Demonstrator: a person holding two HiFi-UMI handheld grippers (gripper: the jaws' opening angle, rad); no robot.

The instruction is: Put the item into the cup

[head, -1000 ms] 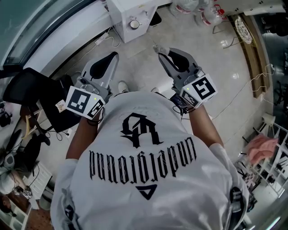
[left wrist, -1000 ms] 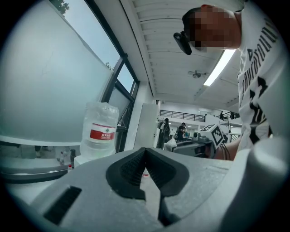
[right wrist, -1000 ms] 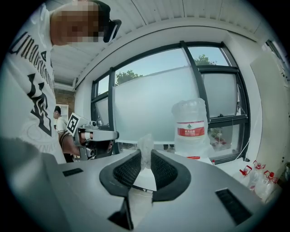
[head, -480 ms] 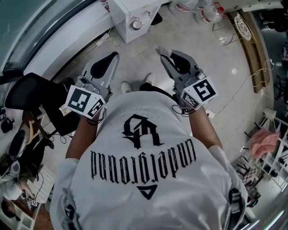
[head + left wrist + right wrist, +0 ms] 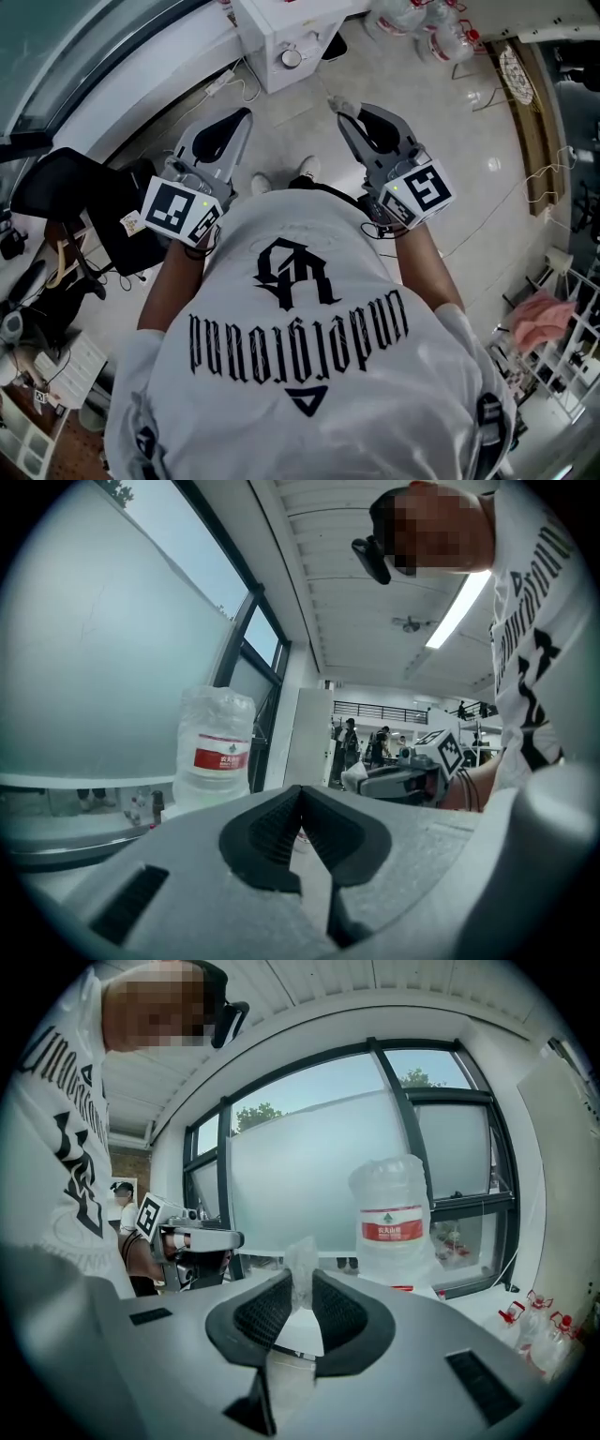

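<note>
At the centre of the right gripper view, a clear plastic wrapper (image 5: 302, 1258) stands crumpled between the pads of your right gripper (image 5: 300, 1286), which is closed on it, with a tuft poking up past the tips and more film hanging below the pinch. In the head view it shows only as a pale scrap (image 5: 337, 103) at that gripper's nose (image 5: 349, 112), held out over bare floor tiles.

Expect it to weigh almost nothing and to have no stiffness. It looks slick and springy, so it may creep out of a light pinch or cling to a pad when you let go. The present hold, across the bunched middle, looks like the safest place.

Your left gripper (image 5: 300, 803) has its pads together at the tips with nothing between them, level with the right in the upper half of the head view (image 5: 242, 117).

A large water jug (image 5: 398, 1227) stands beyond by the window. At the head view's top edge, a small round thing (image 5: 292, 58) sits on a white cabinet (image 5: 267, 28). It may be the cup, though you cannot tell from here.
</note>
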